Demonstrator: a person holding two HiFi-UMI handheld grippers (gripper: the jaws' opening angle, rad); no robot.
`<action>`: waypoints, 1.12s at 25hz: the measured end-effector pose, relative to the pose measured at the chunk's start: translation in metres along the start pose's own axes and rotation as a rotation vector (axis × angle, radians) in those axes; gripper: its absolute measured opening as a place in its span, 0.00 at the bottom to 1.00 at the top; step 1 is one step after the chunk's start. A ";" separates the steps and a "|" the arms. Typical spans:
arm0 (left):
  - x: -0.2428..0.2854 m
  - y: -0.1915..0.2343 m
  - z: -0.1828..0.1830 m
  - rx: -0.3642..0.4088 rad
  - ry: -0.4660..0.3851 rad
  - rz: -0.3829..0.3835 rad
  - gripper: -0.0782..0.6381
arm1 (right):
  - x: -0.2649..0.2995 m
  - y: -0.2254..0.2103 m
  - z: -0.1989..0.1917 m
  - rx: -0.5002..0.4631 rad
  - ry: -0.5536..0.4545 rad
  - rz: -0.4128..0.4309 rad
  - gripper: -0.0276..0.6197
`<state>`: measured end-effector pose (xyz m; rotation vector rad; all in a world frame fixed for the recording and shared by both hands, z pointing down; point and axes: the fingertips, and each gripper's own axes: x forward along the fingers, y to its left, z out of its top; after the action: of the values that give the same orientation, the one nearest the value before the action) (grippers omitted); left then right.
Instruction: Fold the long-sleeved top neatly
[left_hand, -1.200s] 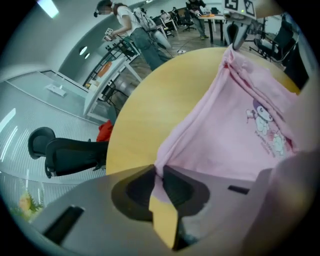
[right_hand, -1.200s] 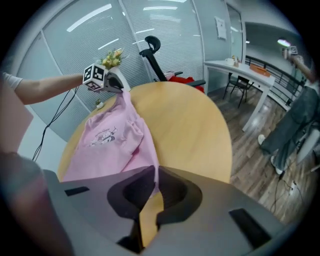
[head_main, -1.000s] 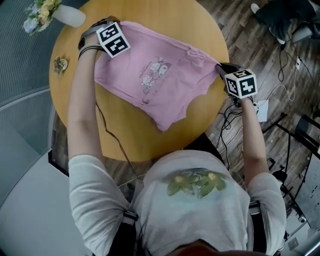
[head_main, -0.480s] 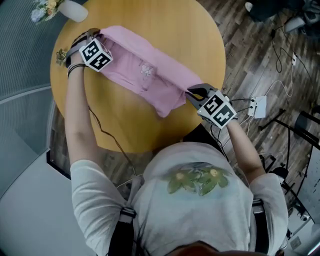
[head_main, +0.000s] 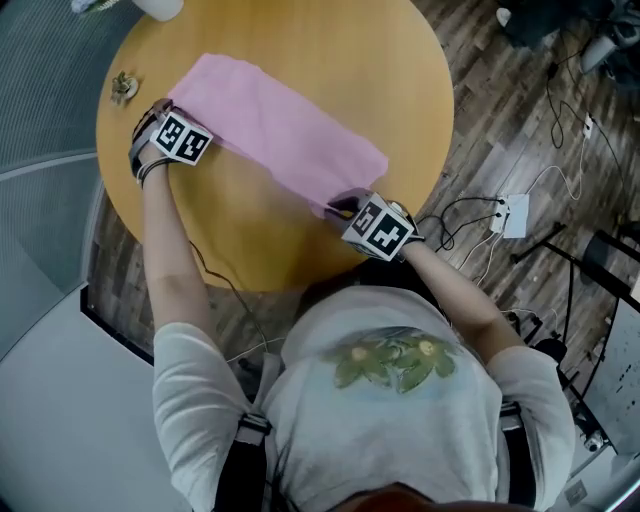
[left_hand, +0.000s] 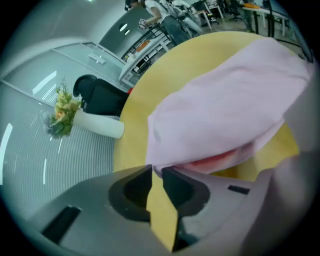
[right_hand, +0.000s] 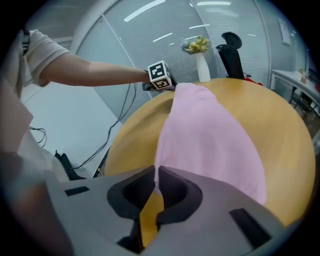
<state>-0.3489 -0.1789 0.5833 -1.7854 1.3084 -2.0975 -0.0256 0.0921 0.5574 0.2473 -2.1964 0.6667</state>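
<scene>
Firmly, left tool and right tool pinch the pink top by its ends; sleeves hidden.

My head view looks steeply down from above the person, far enough back to take in the whole round table and the floor on the right. My left gripper view sits low and close behind its own jaws, facing across the pink top toward a vase at the table's edge. My right gripper view, just as close, faces along that top to the left gripper and the vase beyond. All three share top and tabletop.
</scene>
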 end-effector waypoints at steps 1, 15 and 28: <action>0.006 -0.007 -0.005 -0.016 0.034 -0.004 0.19 | 0.012 -0.004 -0.007 0.021 0.006 -0.019 0.10; -0.026 -0.003 -0.055 -0.547 0.071 -0.145 0.22 | -0.001 -0.015 -0.013 0.084 -0.029 -0.026 0.30; -0.182 -0.136 0.088 -1.315 -0.500 -0.478 0.22 | -0.063 -0.137 -0.010 0.180 -0.064 -0.292 0.30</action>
<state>-0.1582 -0.0376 0.5274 -2.9665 2.4688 -0.5285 0.0749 -0.0200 0.5670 0.6771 -2.1041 0.6979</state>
